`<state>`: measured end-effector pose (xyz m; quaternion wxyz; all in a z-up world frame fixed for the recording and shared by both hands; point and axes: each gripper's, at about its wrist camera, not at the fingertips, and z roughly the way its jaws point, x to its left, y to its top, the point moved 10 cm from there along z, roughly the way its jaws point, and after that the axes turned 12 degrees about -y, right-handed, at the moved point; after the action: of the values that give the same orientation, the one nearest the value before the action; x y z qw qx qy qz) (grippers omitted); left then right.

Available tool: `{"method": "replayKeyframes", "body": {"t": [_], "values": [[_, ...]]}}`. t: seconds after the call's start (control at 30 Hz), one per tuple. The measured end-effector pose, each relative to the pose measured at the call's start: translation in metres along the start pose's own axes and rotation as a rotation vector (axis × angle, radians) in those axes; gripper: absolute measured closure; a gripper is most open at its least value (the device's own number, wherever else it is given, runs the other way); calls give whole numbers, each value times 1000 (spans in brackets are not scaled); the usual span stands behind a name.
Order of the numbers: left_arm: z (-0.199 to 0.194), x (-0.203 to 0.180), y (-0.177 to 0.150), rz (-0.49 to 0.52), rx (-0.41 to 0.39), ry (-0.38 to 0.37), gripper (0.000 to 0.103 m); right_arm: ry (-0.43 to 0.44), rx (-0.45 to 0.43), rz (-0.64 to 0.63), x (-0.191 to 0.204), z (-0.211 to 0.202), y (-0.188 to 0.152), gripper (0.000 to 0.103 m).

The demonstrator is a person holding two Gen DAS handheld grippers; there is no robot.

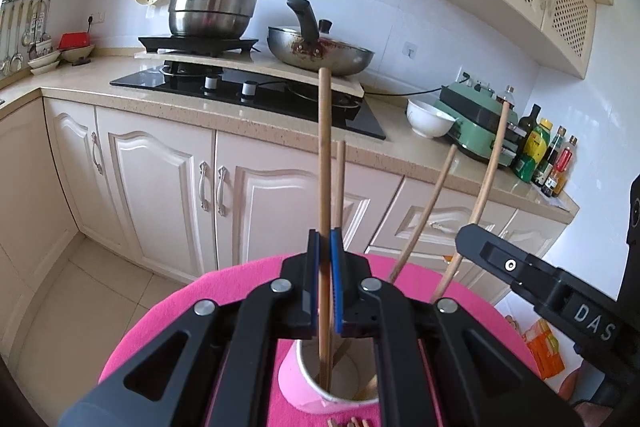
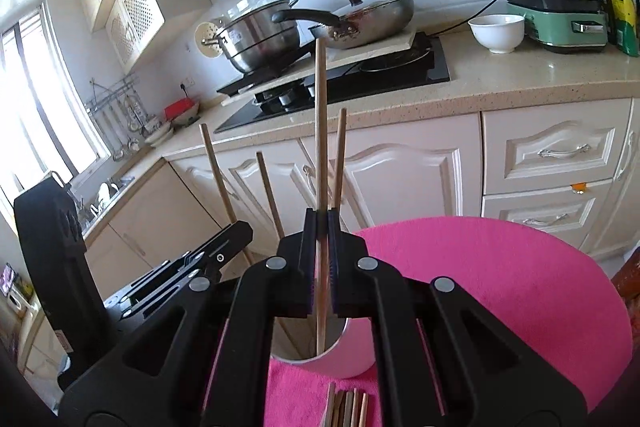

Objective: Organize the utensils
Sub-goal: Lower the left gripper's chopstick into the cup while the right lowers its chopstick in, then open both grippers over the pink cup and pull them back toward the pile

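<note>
Left tongs (image 1: 325, 239) clamped on one upright wooden chopstick (image 1: 325, 155) lowered into the white paper cup (image 1: 320, 387) on the round pink-covered surface (image 1: 224, 291), four chopsticks standing in all, right tongs (image 2: 322, 223) lettered "DAS", clamped on one chopstick (image 2: 320, 115).

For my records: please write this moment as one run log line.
left gripper: shut on chopstick | right gripper: shut on second chopstick | both lower ends inside cup | table: pink cloth
</note>
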<state>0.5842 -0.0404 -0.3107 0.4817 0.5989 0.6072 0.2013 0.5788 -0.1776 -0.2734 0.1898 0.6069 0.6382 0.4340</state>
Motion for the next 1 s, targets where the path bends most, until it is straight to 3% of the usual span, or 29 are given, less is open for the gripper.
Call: {"method": "replayKeyframes", "body": {"t": [0.43,0.5,0.57,1.0], "values": [[-4,-4,-24,-13,98,-15,96,-36,41,-69,7,-4,-23,97],[-5,-4,-25,-16,107,-12,92,-39,46,-68,7,-5,-25,97],[-7,-4,-24,-13,104,-3,77,-43,49,-69,8,-5,-27,97],[-25,-2,-20,19,108,53,70,-65,79,-77,8,-6,-39,97]]}}
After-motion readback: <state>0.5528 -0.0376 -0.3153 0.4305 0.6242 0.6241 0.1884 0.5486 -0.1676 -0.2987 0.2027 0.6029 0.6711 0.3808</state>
